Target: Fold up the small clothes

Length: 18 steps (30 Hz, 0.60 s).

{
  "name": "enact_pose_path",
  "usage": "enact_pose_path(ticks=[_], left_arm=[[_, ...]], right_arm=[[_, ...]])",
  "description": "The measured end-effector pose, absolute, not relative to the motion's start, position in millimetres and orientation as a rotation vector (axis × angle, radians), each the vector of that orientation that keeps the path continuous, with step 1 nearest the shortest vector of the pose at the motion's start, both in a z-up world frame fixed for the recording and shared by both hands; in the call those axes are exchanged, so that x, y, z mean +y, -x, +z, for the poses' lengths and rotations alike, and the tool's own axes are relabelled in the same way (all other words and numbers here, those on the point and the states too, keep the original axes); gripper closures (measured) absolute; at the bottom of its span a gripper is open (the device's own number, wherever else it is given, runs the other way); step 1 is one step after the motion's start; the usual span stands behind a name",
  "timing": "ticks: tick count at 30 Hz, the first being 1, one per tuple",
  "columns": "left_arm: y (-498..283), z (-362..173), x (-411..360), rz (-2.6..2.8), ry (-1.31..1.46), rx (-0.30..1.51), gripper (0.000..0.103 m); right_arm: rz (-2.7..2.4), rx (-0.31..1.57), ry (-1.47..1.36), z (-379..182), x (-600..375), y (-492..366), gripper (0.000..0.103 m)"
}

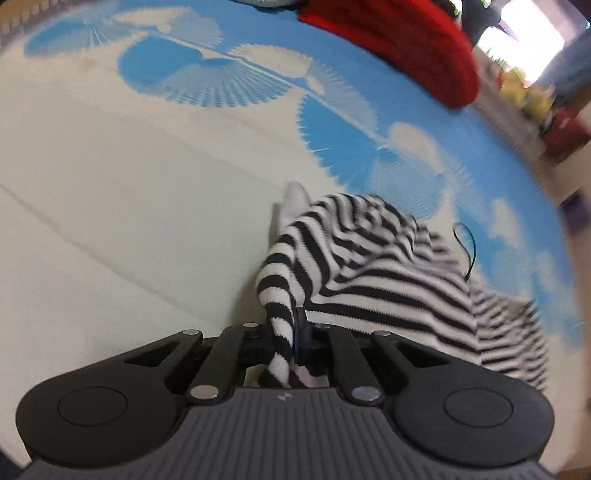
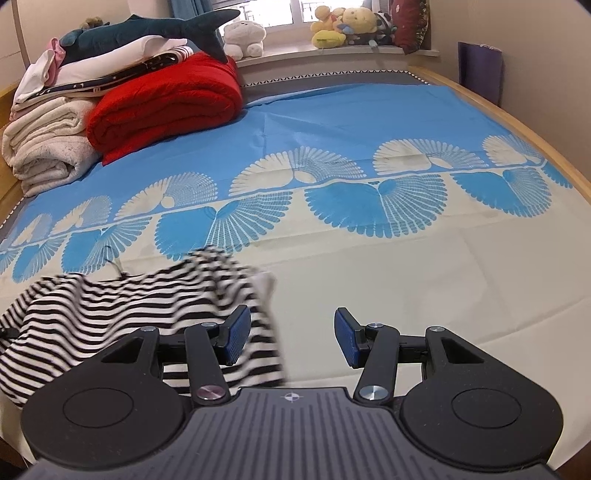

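A black-and-white striped garment (image 1: 369,266) lies bunched on the blue and cream bed sheet (image 1: 129,206). My left gripper (image 1: 286,332) is shut on a fold of its edge, and the cloth hangs through the jaws and trails off to the right. In the right wrist view the same striped garment (image 2: 122,306) lies at the lower left, blurred. My right gripper (image 2: 291,334) is open and empty, its left finger (image 2: 238,332) over the garment's right edge, its right finger over bare cream sheet.
A rolled red blanket (image 2: 166,99) and a stack of folded towels and linens (image 2: 48,136) with a plush shark (image 2: 147,31) sit at the far left of the bed. Stuffed toys (image 2: 343,27) line the windowsill. The bed's wooden edge (image 2: 517,110) runs along the right.
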<state>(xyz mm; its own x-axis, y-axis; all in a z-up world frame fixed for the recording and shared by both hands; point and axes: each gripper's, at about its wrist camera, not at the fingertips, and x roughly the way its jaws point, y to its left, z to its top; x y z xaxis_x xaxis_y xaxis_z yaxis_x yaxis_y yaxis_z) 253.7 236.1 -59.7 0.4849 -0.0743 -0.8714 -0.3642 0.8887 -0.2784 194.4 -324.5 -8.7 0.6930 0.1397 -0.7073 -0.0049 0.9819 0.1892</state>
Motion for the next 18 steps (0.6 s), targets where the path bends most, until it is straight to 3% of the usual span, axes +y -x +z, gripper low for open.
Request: enact_pose_path(ticks=[9, 18], left_arm=[[-254.2, -16.4, 202.6, -0.011, 0.554, 0.973, 0.096], [-273.4, 22.1, 42.7, -0.328, 0.602, 0.933, 0.097]], right_arm=[[0.094, 0.801, -0.185, -11.5, -325.5, -192.3, 0.051], [0.103, 0.794, -0.201, -10.2, -330.3, -190.0, 0.051]])
